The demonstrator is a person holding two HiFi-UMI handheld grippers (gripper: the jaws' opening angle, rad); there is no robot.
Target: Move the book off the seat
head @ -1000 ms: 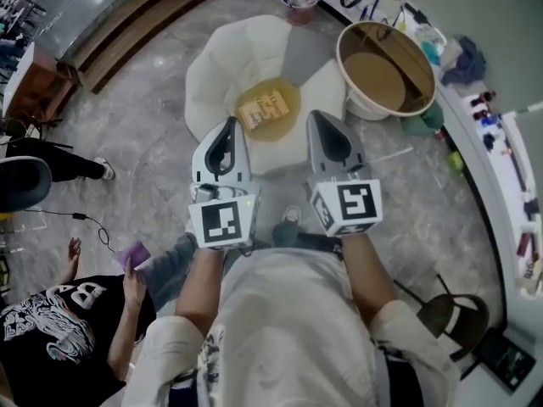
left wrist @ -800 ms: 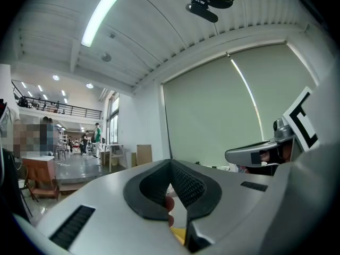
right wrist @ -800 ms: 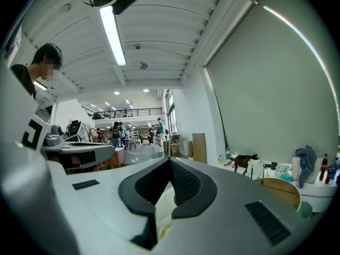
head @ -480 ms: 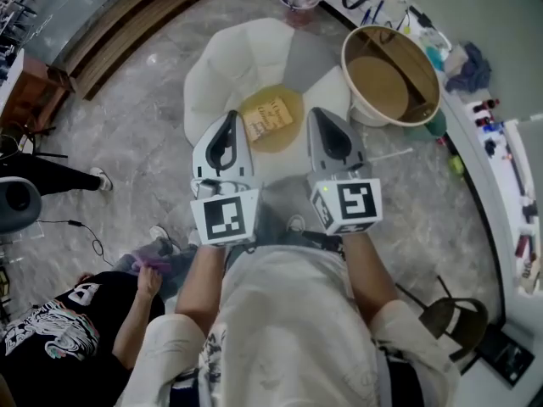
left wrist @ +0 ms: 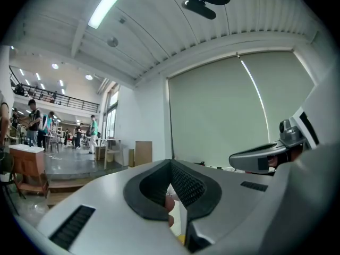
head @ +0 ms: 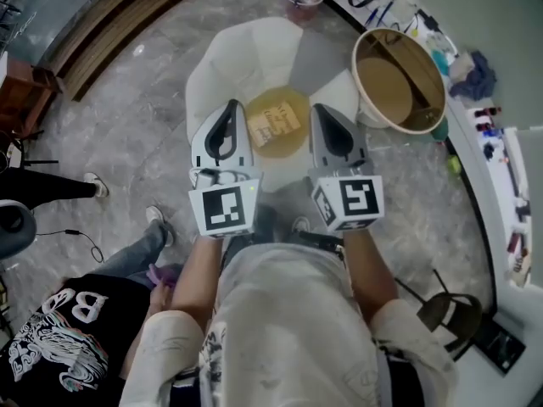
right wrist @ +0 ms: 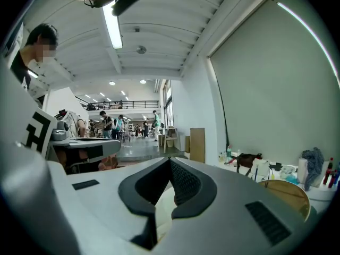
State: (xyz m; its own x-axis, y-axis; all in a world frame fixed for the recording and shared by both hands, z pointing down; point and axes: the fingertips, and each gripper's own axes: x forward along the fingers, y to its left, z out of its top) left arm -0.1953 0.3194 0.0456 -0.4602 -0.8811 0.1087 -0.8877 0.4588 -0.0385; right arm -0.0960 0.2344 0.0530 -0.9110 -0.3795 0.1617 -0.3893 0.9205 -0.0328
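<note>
A small yellow book (head: 277, 119) lies on the round yellow seat (head: 276, 142) of a white petal-shaped chair (head: 237, 66), seen in the head view. My left gripper (head: 229, 106) hovers just left of the book, its jaws shut on nothing. To the book's right my right gripper (head: 321, 110) is held at the same height, shut and empty too. Both point forward, high above the chair, and neither touches the book. In the left gripper view my left gripper (left wrist: 171, 166) faces a pale wall. The right gripper (right wrist: 170, 163) in its own view faces a long hall.
A large round tan tub (head: 399, 79) stands right of the chair. A curved white counter (head: 501, 168) with bottles and clutter runs along the right. A person in a black shirt (head: 59, 342) stands at lower left. A dark stool (head: 450, 312) is at lower right.
The view has shifted slightly, so chair and book sit a little lower and to the right. The person at lower left has moved. Both grippers stay shut and held as before.
</note>
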